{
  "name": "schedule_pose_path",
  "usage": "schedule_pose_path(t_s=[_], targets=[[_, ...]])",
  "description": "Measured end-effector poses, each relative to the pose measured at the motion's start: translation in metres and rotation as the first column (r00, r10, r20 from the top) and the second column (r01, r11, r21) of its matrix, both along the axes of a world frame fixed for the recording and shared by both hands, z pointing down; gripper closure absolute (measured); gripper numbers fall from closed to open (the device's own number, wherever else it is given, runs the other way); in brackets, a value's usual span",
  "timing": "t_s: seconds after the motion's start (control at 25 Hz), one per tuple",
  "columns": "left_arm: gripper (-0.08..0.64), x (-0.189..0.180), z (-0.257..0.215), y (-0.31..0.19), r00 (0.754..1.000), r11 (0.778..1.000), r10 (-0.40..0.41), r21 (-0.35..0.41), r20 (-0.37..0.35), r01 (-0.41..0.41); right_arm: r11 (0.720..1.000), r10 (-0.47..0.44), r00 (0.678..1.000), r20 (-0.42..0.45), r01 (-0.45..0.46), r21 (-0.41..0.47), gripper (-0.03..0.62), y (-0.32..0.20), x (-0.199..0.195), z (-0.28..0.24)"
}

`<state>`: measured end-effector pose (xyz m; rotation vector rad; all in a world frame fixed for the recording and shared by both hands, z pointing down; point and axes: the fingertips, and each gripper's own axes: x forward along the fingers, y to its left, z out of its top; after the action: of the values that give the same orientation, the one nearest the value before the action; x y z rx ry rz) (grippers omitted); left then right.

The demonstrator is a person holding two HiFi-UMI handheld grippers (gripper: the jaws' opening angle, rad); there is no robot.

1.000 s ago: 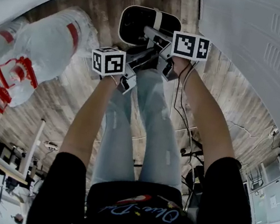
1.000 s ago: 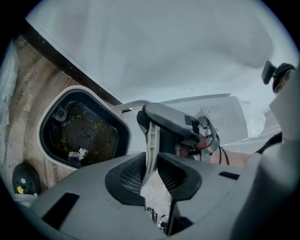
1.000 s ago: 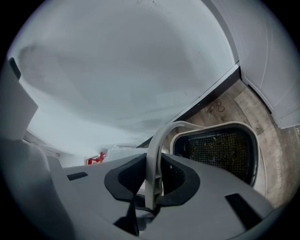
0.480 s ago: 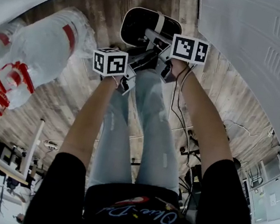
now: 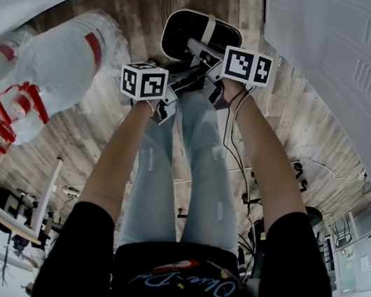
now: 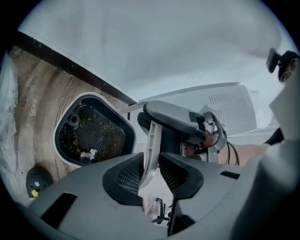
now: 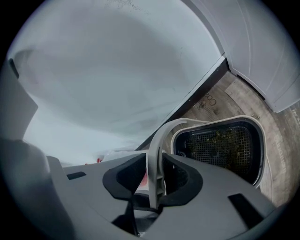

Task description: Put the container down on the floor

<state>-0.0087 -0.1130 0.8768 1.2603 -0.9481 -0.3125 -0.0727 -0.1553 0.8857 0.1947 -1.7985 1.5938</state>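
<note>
Head view: both grippers reach past the person's knees to the container (image 5: 166, 33), which looks set down on the wooden floor (image 5: 105, 119) just ahead of the jaws. The left gripper (image 5: 181, 74) and right gripper (image 5: 201, 49) meet at its raised white handle (image 5: 208, 26).

Left gripper view: the jaws have just been opening and stand released. The handle (image 6: 151, 140) is between them, leaning on one pad with a gap to the other. The container (image 6: 104, 123) lies beyond and to the left of the jaws, with crumbs in its mesh.

Right gripper view: these jaws have also just been opening and sit slack around the handle (image 7: 154, 159). The container (image 7: 220, 121) is ahead and to the right of them.

Pulling back before the handle clears both pairs of jaws could snag it, dragging or tipping the container and spilling the crumbs. Once freed, the handle may also drop hard onto the rim.
</note>
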Motion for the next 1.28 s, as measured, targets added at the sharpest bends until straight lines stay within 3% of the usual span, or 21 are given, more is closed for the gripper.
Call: schedule_pose_path(t_s=[0.24,0.4,0.72,0.96,1.28], targets=[[0.423,-0.009,-0.001,0.004,0.999,0.999,-0.03,-0.009,0.032,0.031,0.998,-0.035,0.999,-0.028,0.036,0.046,0.477,0.003,0.002,-0.002],[0.422,-0.021,-0.001,0.01,0.997,0.998,-0.068,-0.013,0.028,0.069,0.999,-0.019,0.999,-0.04,0.02,0.04,0.46,0.007,0.009,-0.004],[0.399,-0.044,0.01,0.022,0.987,0.993,-0.097,-0.051,0.126,0.104,0.999,0.024,0.999,-0.024,-0.023,0.026,0.46,0.011,0.011,-0.01],[0.396,-0.062,0.014,0.035,0.977,0.987,-0.127,-0.075,0.172,0.141,0.999,-0.012,1.0,-0.025,0.013,0.052,0.462,0.016,0.015,-0.013],[0.394,-0.079,0.009,0.055,0.973,0.985,-0.123,-0.093,0.197,0.144,0.998,0.01,0.999,-0.034,-0.008,0.066,0.472,0.017,0.018,-0.021]])
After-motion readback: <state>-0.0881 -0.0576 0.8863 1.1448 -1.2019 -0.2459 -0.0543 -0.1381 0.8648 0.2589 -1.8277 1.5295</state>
